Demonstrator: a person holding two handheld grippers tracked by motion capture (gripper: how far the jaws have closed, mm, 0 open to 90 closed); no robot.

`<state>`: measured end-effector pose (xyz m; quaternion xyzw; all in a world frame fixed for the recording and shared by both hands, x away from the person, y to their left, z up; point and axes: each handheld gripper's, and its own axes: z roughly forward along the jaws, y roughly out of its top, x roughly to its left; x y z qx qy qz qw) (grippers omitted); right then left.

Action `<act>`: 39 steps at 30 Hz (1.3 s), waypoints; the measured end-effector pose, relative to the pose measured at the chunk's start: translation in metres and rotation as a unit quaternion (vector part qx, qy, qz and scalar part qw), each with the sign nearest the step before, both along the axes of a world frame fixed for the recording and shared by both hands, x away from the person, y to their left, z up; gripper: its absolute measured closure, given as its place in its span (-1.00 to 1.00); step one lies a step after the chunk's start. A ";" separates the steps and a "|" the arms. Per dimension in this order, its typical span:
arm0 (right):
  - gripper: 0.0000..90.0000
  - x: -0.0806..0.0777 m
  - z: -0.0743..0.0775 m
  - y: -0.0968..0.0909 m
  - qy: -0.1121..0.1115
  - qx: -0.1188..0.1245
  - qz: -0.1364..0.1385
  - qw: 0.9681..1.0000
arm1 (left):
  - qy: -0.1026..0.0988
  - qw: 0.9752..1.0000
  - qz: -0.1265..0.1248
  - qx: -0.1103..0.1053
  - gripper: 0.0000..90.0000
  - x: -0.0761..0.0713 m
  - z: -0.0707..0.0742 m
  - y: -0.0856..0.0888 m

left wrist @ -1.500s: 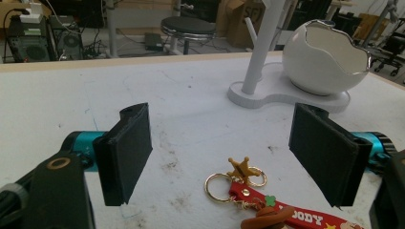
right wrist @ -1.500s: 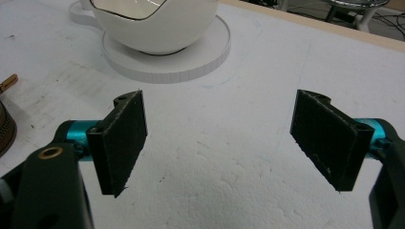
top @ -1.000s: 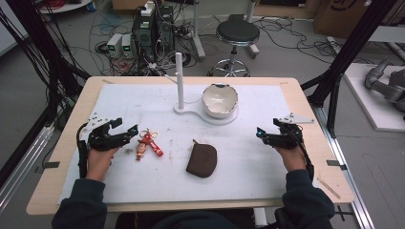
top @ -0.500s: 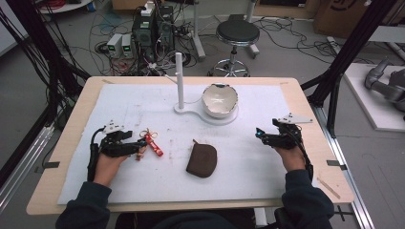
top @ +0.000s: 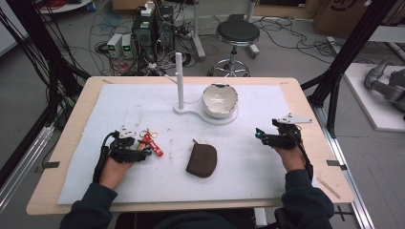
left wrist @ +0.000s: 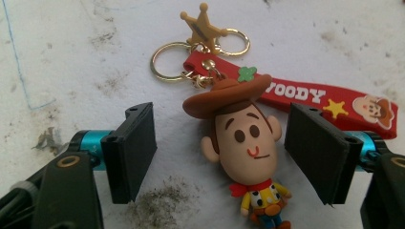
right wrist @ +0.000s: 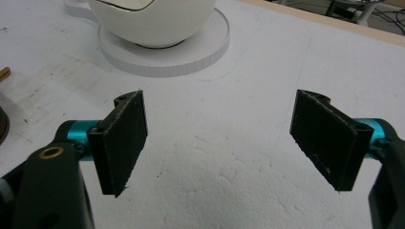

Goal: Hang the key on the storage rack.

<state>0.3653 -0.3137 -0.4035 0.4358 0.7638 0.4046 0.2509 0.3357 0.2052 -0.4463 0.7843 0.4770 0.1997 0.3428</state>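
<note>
A Woody keychain [left wrist: 246, 138] lies flat on the white mat, with its gold rings, star charm and red strap [left wrist: 305, 95] beside the head. My left gripper [left wrist: 219, 152] straddles the figure's head with a gap on each side, and its pads [left wrist: 136, 148] do not touch it. Its jaws have just been opening. In the high view the left gripper [top: 145, 150] sits low at the keychain [top: 152, 142], left of centre. My right gripper [top: 260, 136] hovers open at the right, its jaws [right wrist: 219, 138] over bare mat.
A brown zip pouch [top: 201, 160] lies mid-table towards the front. Behind it stands a white base with an upright post [top: 179, 78] and a cracked white bowl [top: 219, 100], also seen ahead of the right gripper [right wrist: 153, 19]. The white mat [top: 248, 181] covers the wooden table.
My left gripper has moved right and down onto the keychain and now has the figure's head between its jaws. The right gripper has stayed still.
</note>
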 end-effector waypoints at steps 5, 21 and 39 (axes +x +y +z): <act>-0.54 0.000 0.000 0.001 0.000 -0.004 0.005 1.000 | 0.009 1.000 -0.021 -0.002 0.04 0.002 0.005 0.003; -0.54 0.001 0.003 0.001 -0.003 0.012 0.003 1.000 | -0.055 0.982 -0.061 -0.172 0.05 0.025 0.084 0.011; -0.54 0.004 0.005 0.001 -0.008 0.025 0.006 1.000 | -0.111 0.973 -0.123 -0.163 0.05 0.077 0.169 -0.038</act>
